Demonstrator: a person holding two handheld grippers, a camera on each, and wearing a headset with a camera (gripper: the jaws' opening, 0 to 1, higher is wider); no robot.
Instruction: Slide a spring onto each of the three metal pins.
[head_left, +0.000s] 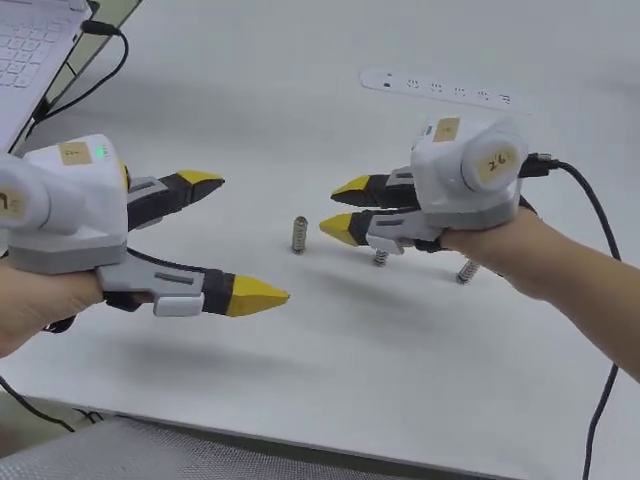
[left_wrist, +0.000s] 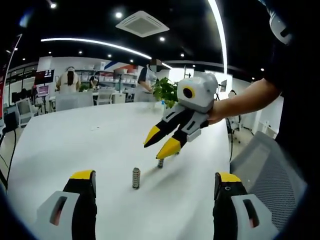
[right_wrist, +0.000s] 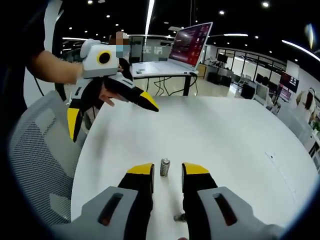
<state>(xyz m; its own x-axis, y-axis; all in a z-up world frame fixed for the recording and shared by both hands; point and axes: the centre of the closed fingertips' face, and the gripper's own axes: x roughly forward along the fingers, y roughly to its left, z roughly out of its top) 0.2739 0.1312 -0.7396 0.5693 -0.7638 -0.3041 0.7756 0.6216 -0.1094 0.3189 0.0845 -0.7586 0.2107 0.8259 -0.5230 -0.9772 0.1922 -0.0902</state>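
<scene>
An upright spring (head_left: 299, 235) stands on the white table (head_left: 330, 370), between the two grippers. A second spring (head_left: 380, 257) peeks out under my right gripper (head_left: 342, 208), and a third, tilted spring (head_left: 466, 271) sits by the right hand. My right gripper is open by a small gap, its tips just right of the upright spring. In the right gripper view that spring (right_wrist: 165, 167) shows just beyond my right gripper (right_wrist: 168, 170). My left gripper (head_left: 235, 238) hangs wide open and empty to the left. In the left gripper view my left gripper (left_wrist: 155, 177) frames the spring (left_wrist: 135, 178).
A white power strip (head_left: 440, 88) lies at the far side of the table. A laptop (head_left: 30, 50) with a black cable (head_left: 100, 70) sits at the far left corner. A cable (head_left: 600, 230) trails from the right gripper. Grey chairs stand off the table's near edge.
</scene>
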